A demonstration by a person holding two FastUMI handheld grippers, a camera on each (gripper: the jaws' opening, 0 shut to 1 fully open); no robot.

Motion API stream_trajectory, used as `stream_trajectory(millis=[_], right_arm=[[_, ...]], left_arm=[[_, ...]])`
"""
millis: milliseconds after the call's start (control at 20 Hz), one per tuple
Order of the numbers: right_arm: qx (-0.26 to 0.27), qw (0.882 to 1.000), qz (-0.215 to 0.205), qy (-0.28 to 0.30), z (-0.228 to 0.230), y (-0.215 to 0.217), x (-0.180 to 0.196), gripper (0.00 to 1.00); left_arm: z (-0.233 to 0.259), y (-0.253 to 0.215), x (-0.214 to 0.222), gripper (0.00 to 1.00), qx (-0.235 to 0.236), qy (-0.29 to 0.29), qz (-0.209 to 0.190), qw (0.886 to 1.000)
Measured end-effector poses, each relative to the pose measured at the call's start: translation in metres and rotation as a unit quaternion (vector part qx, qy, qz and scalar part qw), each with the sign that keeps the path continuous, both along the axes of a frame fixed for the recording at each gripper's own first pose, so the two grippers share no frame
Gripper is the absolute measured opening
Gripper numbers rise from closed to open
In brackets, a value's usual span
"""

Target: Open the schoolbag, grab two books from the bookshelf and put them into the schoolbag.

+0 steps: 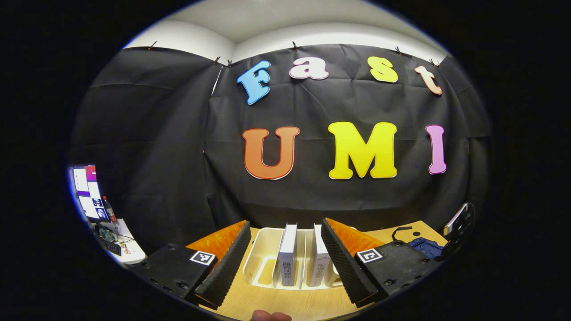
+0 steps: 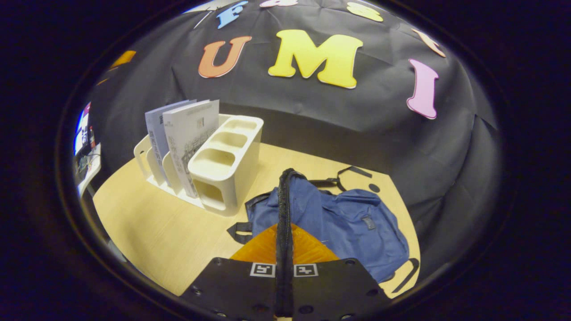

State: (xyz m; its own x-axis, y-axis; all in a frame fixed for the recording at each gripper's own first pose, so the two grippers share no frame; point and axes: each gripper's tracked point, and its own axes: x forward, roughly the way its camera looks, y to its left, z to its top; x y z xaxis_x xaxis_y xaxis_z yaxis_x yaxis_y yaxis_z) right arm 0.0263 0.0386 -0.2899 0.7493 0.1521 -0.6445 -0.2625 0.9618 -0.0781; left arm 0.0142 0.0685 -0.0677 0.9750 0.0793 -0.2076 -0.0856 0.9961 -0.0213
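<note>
Blue cloth marks the schoolbag (image 2: 343, 227), which lies flat near the right edge of a pale wooden table (image 2: 151, 232), just beside a white plastic bookshelf (image 2: 223, 167) that stands toward the back left of the table. Two books (image 2: 189, 138) stand upright in the slots of the bookshelf, side by side, neither one taken out. In the left gripper view, the left gripper (image 1: 284, 263) hangs with its jaws spread wide and holding nothing, aimed straight at the spines of the two books from the near edge of the table. In the right gripper view, the right gripper (image 2: 284, 209) hovers above the schoolbag with its jaws pressed together; nothing appears caught between them, though their tips reach near the dark top edge of the bag, so contact there cannot be told. The bag looks flat and closed, with no gap visible along its top. By this judgement the task stands at its start: the bag has yet to be opened, and both books are still to be fetched and packed.
</note>
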Motion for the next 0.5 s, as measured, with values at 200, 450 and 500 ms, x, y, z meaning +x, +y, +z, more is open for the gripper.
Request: stream_trajectory(millis=[200, 450, 500], right_arm=[[0.009, 0.999, -0.030, -0.019, 0.041, -0.049, 0.013, 0.00], [0.039, 0.998, -0.056, -0.006, 0.068, -0.108, 0.028, 0.00], [0.046, 0.997, -0.063, -0.002, 0.073, -0.122, 0.032, 0.00]], left_arm=[[-0.011, -0.023, 0.034, 0.99, -0.018, 0.043, -0.030, 0.998], [-0.032, -0.054, 0.081, 0.99, -0.036, 0.130, -0.083, 0.987], [-0.039, -0.059, 0.088, 0.99, -0.041, 0.156, -0.096, 0.982]])
